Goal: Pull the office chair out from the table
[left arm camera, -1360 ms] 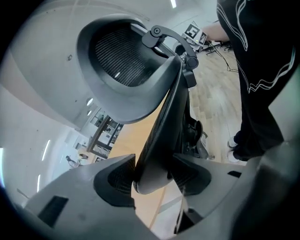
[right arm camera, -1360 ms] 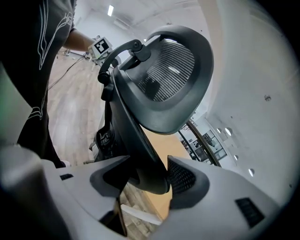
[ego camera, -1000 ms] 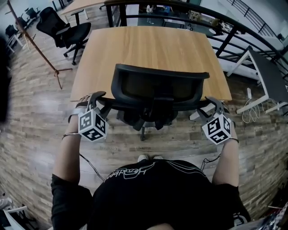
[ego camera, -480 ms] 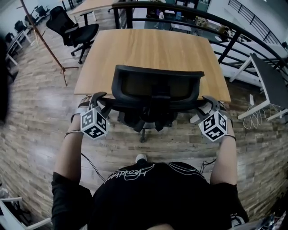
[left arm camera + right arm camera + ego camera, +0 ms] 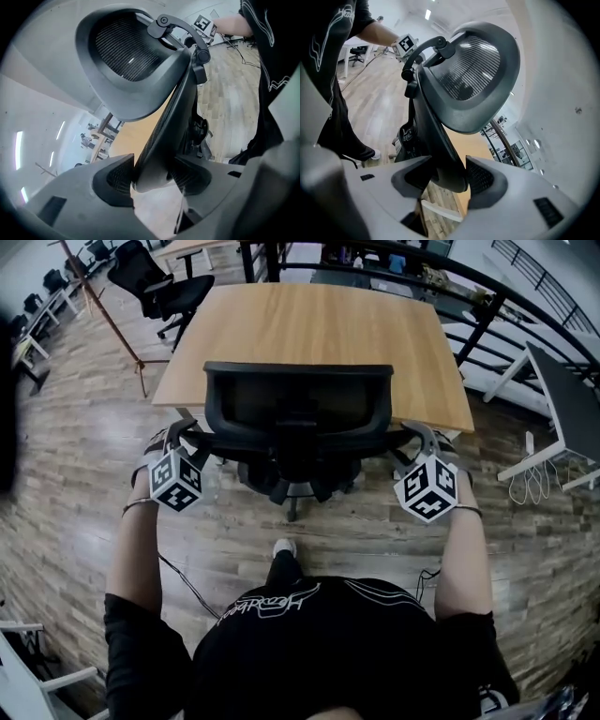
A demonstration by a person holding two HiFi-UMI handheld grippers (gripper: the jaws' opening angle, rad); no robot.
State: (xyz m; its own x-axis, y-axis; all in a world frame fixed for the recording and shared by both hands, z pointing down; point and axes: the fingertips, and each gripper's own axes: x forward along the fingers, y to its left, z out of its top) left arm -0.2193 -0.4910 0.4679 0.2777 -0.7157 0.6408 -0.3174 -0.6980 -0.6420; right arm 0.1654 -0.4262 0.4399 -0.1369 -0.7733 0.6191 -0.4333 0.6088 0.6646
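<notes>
While the left gripper (image 5: 152,176) clamps the left armrest (image 5: 164,136), the right gripper (image 5: 449,177) has its jaws closing on the right armrest (image 5: 436,136). Chair (image 5: 298,404) sits dead ahead with the table (image 5: 309,329) beyond it, so I'd pull straight back toward the body.

Chair (image 5: 298,399): black, mesh backrest, upright, facing the table (image 5: 319,329), standing at its near edge, armrests out to both sides. Table: rectangular, light wood top, level.
</notes>
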